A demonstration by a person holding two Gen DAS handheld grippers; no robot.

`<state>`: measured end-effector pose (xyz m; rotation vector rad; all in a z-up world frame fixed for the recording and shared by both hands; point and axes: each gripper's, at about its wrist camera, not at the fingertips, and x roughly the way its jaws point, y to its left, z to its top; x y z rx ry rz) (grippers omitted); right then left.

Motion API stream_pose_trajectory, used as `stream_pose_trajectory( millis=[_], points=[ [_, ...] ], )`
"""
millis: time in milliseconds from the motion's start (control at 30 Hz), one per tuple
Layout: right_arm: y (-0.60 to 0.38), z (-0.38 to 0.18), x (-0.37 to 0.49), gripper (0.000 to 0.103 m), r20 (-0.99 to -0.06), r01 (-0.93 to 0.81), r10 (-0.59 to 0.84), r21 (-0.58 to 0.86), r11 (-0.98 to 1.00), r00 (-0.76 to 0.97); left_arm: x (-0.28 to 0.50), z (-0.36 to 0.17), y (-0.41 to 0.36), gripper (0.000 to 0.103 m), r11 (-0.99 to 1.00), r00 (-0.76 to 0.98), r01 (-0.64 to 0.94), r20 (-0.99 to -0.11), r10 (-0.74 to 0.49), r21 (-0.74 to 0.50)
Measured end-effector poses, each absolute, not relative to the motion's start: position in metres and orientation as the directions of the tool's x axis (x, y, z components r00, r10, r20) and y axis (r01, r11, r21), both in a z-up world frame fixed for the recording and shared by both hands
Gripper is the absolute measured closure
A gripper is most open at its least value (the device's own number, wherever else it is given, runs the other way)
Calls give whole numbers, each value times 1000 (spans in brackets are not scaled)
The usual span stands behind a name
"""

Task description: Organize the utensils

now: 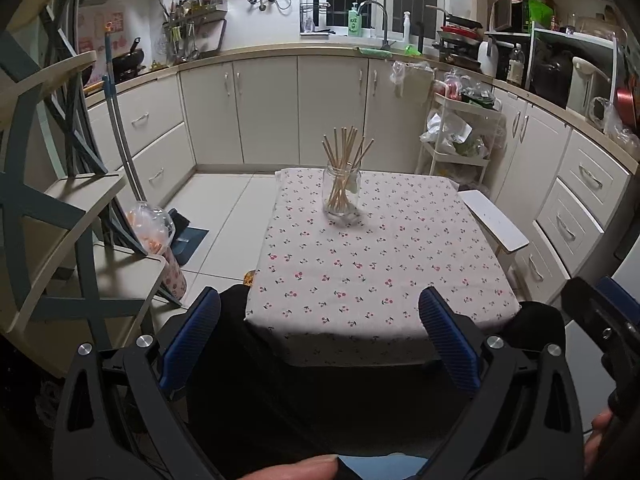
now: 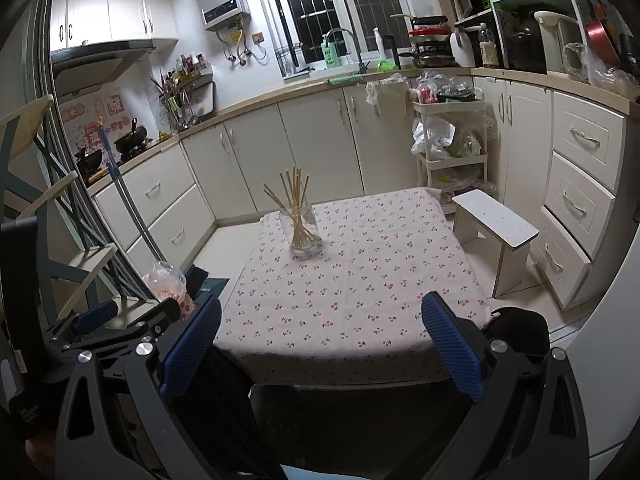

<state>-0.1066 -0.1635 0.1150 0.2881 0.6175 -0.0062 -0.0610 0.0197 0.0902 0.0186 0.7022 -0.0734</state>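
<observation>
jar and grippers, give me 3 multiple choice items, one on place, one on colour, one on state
1. Where does the glass jar stand?
A. on the far part of the cherry-print tablecloth
B. on the white stool
C. on the floor

2. What colour are the pads on the right gripper?
A. red
B. blue
C. green

3. What state is the left gripper in?
A. shut on a chopstick
B. shut on the jar
C. open and empty

Answers: 1 A, the jar sits on the cloth toward the far edge. 2 B, both ribbed pads show blue. 3 C, its fingers stand wide apart with nothing between; the chopsticks are all in the jar.
</observation>
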Motion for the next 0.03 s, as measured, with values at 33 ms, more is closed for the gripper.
stream_pose_trajectory(
  millis=[33],
  points=[
    [-163, 116, -107, 7, -570, 91, 80, 265, 960, 818, -61, 91, 21, 8, 997, 761, 74, -646, -64, -12]
  ],
)
